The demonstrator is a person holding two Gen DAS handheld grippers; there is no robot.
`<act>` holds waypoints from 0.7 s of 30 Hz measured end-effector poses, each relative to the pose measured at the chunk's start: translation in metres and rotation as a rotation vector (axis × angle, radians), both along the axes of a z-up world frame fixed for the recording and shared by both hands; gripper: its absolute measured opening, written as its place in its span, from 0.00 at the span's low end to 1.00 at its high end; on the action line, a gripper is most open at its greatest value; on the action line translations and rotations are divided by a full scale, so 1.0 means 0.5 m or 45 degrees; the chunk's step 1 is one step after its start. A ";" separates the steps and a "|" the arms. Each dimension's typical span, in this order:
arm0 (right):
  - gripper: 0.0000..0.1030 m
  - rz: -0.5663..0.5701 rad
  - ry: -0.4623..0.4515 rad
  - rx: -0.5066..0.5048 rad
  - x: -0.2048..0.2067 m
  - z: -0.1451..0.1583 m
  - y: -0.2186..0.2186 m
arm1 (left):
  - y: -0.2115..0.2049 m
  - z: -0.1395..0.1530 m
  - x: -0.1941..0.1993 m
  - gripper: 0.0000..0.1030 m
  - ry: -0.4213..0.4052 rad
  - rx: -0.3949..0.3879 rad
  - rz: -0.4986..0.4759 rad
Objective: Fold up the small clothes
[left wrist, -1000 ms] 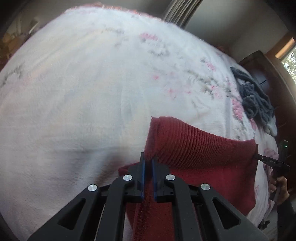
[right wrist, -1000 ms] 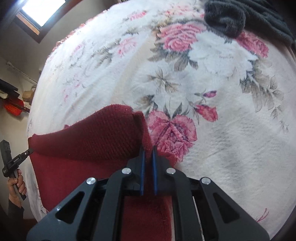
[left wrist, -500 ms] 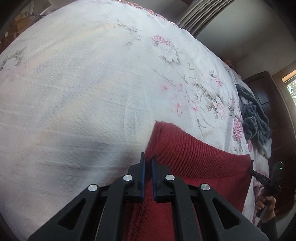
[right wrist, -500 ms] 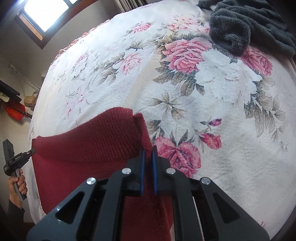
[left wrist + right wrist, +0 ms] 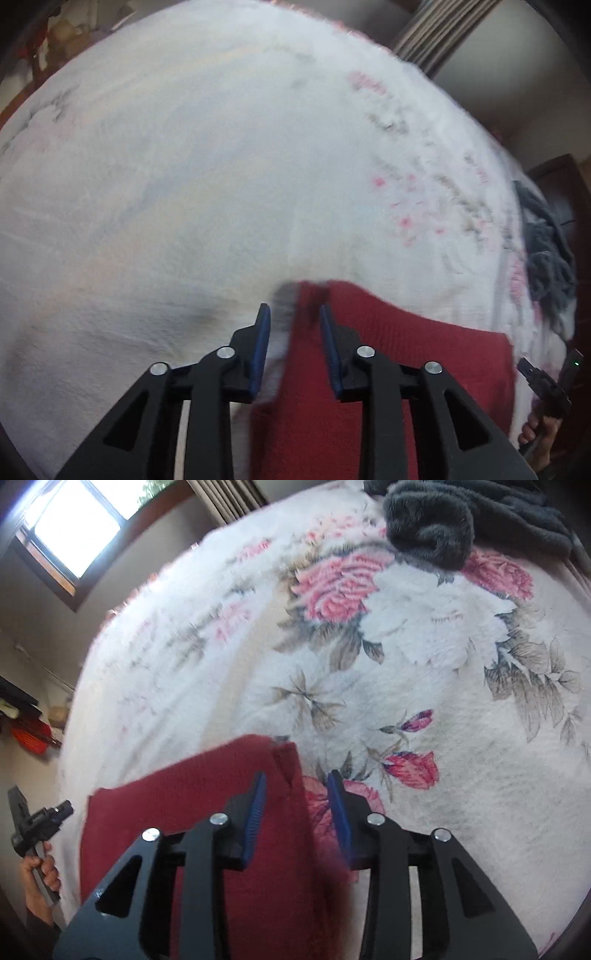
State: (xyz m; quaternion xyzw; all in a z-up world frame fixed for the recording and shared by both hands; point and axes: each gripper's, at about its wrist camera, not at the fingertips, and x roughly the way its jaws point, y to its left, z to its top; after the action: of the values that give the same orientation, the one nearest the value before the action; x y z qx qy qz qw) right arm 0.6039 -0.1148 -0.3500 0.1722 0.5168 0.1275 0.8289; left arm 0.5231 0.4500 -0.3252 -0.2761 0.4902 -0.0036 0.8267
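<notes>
dark red knit garment (image 5: 406,369) lies flat on the floral bedspread (image 5: 424,657), its corners between the wide-apart jaws of left gripper (image 5: 293,317) and right gripper (image 5: 297,782)

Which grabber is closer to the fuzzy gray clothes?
Right. The right gripper sits at the red garment's corner nearest the gray clothes; the left gripper is at the opposite corner, farther away.

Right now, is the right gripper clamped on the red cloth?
No, the right gripper is open, its fingers apart over the red cloth.
</notes>
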 end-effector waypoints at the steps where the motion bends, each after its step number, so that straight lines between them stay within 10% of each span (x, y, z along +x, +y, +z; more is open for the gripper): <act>1: 0.35 0.035 0.022 0.068 -0.010 0.000 0.000 | -0.020 -0.006 -0.004 0.28 -0.014 -0.096 -0.091; 4: 0.31 0.133 0.183 0.185 -0.023 -0.061 0.019 | -0.041 -0.087 -0.004 0.29 0.143 -0.050 -0.145; 7: 0.00 0.086 0.242 0.125 -0.022 -0.116 -0.001 | 0.000 -0.136 -0.020 0.05 0.209 -0.059 -0.056; 12: 0.20 0.138 0.190 0.376 -0.108 -0.037 -0.027 | -0.029 -0.015 -0.135 0.12 -0.079 -0.255 -0.247; 15: 0.20 0.244 0.204 0.420 -0.191 -0.039 -0.009 | -0.073 -0.071 -0.199 0.17 -0.001 -0.355 -0.403; 17: 0.10 0.251 0.249 0.345 -0.220 -0.078 -0.002 | -0.062 -0.136 -0.211 0.02 0.109 -0.306 -0.357; 19: 0.00 0.207 0.255 0.348 -0.220 -0.095 -0.016 | -0.043 -0.127 -0.217 0.01 0.079 -0.383 -0.266; 21: 0.12 0.146 0.269 0.398 -0.224 -0.067 -0.028 | -0.057 -0.075 -0.240 0.09 -0.007 -0.438 -0.291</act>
State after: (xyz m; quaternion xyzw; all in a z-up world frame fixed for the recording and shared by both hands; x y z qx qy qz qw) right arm 0.4916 -0.1288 -0.3833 0.2815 0.5837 0.2343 0.7246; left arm 0.4031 0.4216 -0.3624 -0.3558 0.5082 -0.1816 0.7630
